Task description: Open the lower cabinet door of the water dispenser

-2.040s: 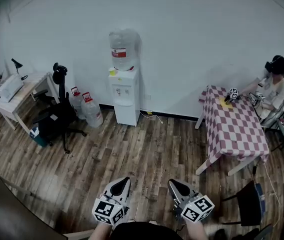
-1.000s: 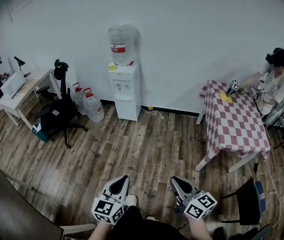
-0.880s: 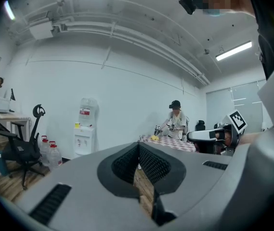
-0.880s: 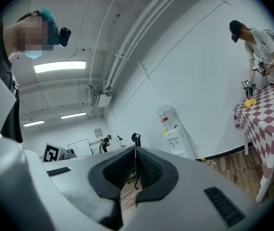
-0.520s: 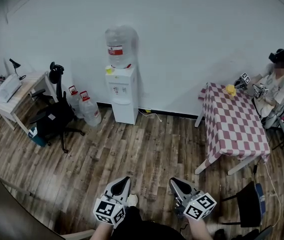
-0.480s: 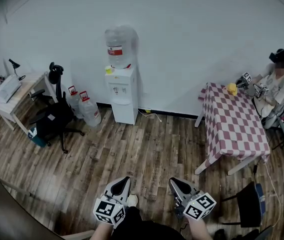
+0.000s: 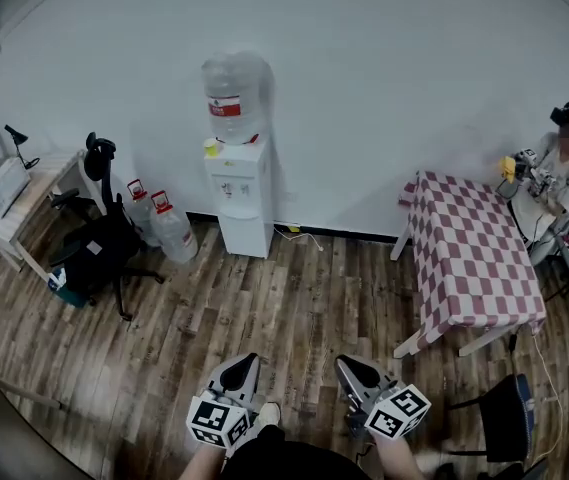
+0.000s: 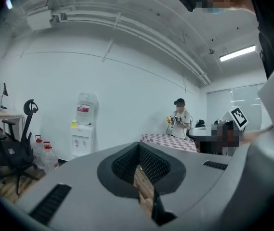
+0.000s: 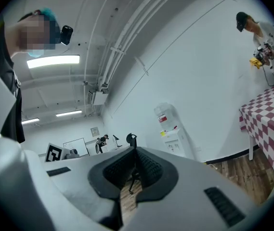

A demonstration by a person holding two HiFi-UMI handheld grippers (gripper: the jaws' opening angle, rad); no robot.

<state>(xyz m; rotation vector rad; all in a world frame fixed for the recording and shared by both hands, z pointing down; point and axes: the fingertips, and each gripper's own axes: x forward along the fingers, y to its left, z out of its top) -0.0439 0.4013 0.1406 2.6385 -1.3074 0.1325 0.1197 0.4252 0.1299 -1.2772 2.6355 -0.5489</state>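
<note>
The white water dispenser point(image 7: 239, 183) stands against the far wall with a big clear bottle point(image 7: 232, 98) on top. Its lower cabinet door point(image 7: 246, 234) is closed. It also shows small in the left gripper view as the dispenser point(image 8: 82, 139), and in the right gripper view as the dispenser point(image 9: 174, 137). My left gripper point(image 7: 246, 363) and right gripper point(image 7: 350, 364) are held side by side at the bottom of the head view, far from the dispenser across the wood floor. Both are shut with nothing between their jaws.
Left of the dispenser stand two spare water jugs point(image 7: 162, 226), a black office chair point(image 7: 99, 240) and a desk point(image 7: 24, 190). A red-checked table point(image 7: 474, 263) fills the right side, with a person point(image 7: 562, 163) seated behind it. A black chair point(image 7: 509, 416) sits near my right.
The view has shifted, so the dispenser now sits a little further left and slightly larger. The person at the table has lifted a yellow object off it. Both grippers stay shut.
</note>
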